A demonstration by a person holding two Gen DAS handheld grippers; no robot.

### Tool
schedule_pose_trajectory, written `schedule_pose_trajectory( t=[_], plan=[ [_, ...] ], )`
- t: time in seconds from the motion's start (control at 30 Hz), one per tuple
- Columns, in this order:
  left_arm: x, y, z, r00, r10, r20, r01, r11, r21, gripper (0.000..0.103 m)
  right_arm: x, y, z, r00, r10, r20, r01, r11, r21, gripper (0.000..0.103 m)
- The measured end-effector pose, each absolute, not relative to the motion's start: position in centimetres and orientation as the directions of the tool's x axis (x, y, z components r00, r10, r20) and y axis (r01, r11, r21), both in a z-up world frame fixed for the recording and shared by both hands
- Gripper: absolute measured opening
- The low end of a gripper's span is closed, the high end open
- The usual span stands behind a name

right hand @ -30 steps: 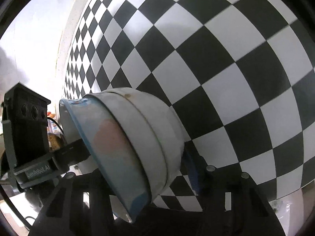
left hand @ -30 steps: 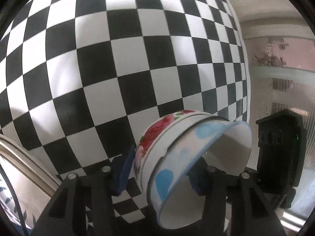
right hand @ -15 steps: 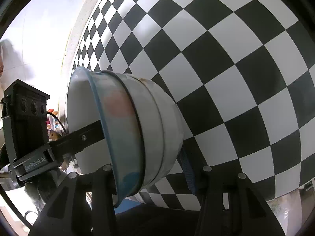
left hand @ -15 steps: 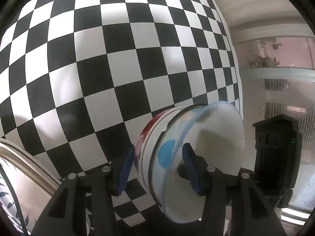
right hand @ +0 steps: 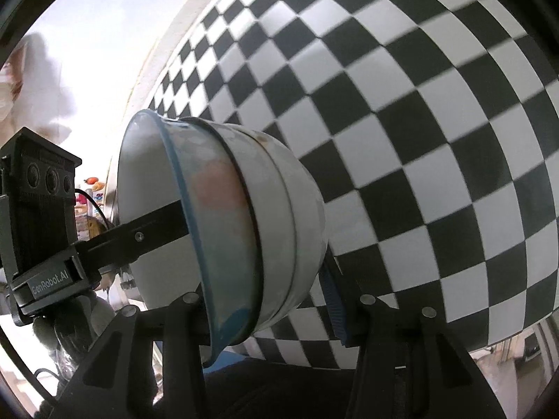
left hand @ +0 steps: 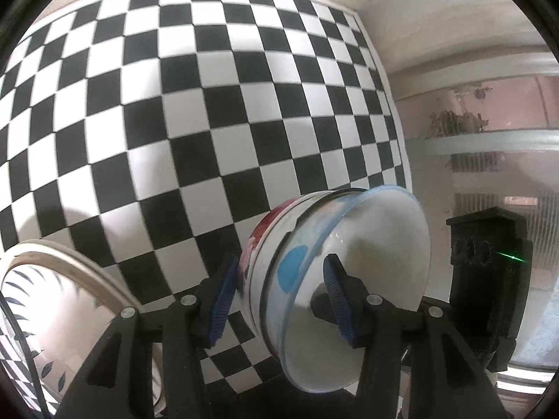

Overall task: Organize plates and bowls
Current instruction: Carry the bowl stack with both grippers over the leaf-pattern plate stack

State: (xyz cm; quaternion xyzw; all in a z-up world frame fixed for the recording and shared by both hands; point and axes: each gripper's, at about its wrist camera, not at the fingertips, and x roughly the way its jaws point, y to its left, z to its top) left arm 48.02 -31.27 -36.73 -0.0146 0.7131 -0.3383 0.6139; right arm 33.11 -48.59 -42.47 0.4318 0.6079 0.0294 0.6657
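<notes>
A: So, where's the bowl stack (left hand: pixel 314 272) rel. to the claws?

B: Right between both. Nested bowls, tipped on the side, axis roughly level, base toward the checkered cloth (left hand: pixel 209 122), mouth facing away from it.

A: Left gripper (left hand: pixel 279 300)?

B: Clenched on the stack: one blue pad on the outer floral bowl's base, the other inside the blue-rimmed inner bowl. Wall pinched between.

A: Right gripper (right hand: pixel 260 307)?

B: Clamped on the same stack from the opp. side. Blue pad pressed by the base; inner finger hidden behind the rim, so contact there not visible. Prob. gripping tho.

A: Nearer hand?

B: Neither, both on it. Shared carry.

A: Room to move?

B: Looks held clear of the cloth, no contact seen. Leaf-pattern plate (left hand: pixel 52 296) low at the left claw's outer side, near but apart from the stack. Cloth edge off past the right claw in the left wrist view, wall at the far end. Plenty of bare checks ahead.

A: Risk?

B: Inner bowl sliding out of the nest if tipped further mouth-down. Best levelled, mouth up, before setting down.
</notes>
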Motion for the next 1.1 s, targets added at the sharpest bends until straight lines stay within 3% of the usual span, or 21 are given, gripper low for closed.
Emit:
schedule_pose_trajectory(
  t=[0.53,1.1],
  plan=[
    [48.3,-20.1,-33.1,-0.127,-0.469,-0.874,0.314,0.817,-0.484,0.046,38.1,-39.3,-38.4,0.228,0.588,-0.776,0.342,0.698,0.629,0.049],
    [47.2,-9.7,-34.8,-0.075,-0.453,-0.888,0.175,0.871,-0.459,0.046,39.9,-28.4,-40.3,0.111,0.625,-0.773,0.234,0.739,0.632,0.049]
  ],
)
